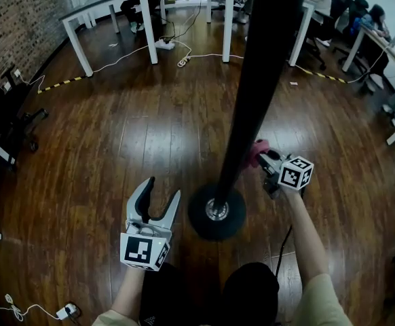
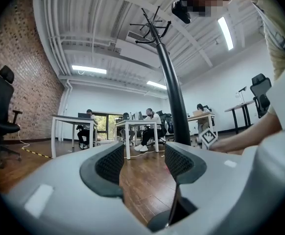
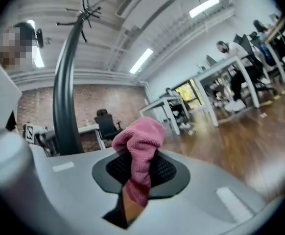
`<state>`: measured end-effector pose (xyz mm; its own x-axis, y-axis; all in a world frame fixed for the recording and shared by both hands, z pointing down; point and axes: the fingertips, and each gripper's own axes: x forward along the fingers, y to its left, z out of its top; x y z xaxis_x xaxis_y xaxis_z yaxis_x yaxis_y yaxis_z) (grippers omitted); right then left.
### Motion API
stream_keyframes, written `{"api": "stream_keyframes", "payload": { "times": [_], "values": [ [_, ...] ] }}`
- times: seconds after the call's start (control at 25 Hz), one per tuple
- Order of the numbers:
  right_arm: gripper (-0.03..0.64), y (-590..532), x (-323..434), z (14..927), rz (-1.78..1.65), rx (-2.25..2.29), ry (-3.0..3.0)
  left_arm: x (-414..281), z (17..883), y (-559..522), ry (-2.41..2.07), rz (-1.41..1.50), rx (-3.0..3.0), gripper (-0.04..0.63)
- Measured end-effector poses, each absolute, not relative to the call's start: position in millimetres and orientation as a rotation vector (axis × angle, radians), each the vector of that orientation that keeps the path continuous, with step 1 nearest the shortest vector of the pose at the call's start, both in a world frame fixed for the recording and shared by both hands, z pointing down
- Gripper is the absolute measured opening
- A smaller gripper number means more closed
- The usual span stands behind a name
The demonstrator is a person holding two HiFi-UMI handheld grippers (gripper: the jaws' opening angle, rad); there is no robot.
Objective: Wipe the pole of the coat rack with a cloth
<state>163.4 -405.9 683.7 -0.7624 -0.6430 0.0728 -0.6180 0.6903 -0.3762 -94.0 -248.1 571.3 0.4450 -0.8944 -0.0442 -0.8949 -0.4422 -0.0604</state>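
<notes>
The black coat rack pole (image 1: pixel 255 87) rises from its round black base (image 1: pixel 216 212) on the wooden floor. My right gripper (image 1: pixel 260 156) is shut on a pink cloth (image 1: pixel 257 151) that rests against the pole's lower right side. In the right gripper view the pink cloth (image 3: pixel 138 153) bunches between the pads, with the pole (image 3: pixel 66 97) to the left. My left gripper (image 1: pixel 161 197) is open and holds nothing, low to the left of the base. The left gripper view shows the pole (image 2: pixel 174 97) just beyond its right jaw.
White desks (image 1: pixel 113 5) with seated people stand at the far end of the room. Cables and a power strip (image 1: pixel 165 44) lie on the floor beneath them. A brick wall (image 1: pixel 14 19) and a black office chair (image 1: pixel 1 114) line the left side.
</notes>
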Motion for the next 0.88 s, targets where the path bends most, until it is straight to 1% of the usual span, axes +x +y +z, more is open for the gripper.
{"api": "stream_keyframes", "payload": {
  "times": [0.12,0.2,0.28,0.4,0.52,0.68,0.76,0.88],
  "values": [
    [0.061,-409,138,510,-0.214,-0.659,2.848,-97,558,-249,1.606,0.020,-2.593,0.253],
    [0.061,-396,124,409,-0.029,-0.375,2.809,-99,546,-250,1.606,0.041,-2.584,0.253],
    [0.060,-383,117,328,0.057,-0.141,2.738,-100,534,-249,1.605,0.071,-2.571,0.253],
    [0.060,-372,114,242,0.117,0.092,2.645,-102,523,-247,1.612,0.107,-2.550,0.253],
    [0.058,-368,110,188,0.157,0.212,2.579,-107,520,-239,1.632,0.113,-2.547,0.253],
    [0.058,-344,92,146,0.270,0.374,2.576,-116,521,-234,1.650,0.104,-2.536,0.253],
    [0.038,-331,89,141,0.257,0.453,2.555,-118,525,-232,1.658,0.108,-2.541,0.253],
    [0.038,-326,90,161,0.218,0.485,2.548,-118,527,-230,1.652,0.117,-2.556,0.252]
  ]
}}
